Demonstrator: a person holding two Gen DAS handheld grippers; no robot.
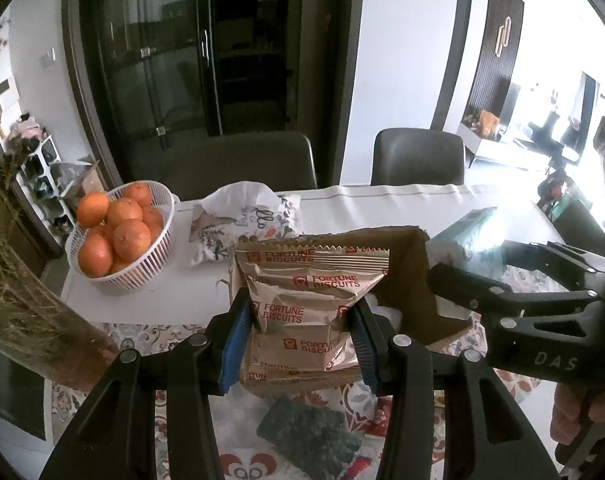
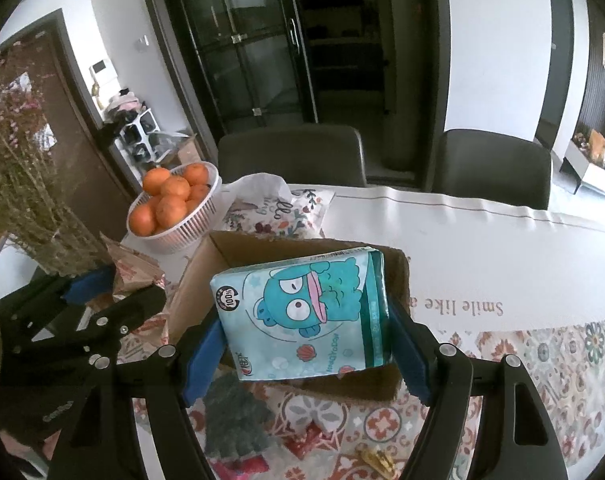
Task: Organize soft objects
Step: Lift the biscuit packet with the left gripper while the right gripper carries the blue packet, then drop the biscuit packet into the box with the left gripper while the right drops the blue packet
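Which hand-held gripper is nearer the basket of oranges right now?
Left. The left hand-held gripper, shut on the biscuit packet, sits on the orange basket side; the right hand-held gripper, holding the tissue pack, is beyond it.

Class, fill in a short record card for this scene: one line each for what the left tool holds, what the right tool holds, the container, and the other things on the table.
left tool: shut on biscuit packets
right tool: shut on tissue pack
container: open cardboard box, beneath both loads
others: basket of oranges, floral pouch, green scouring pad
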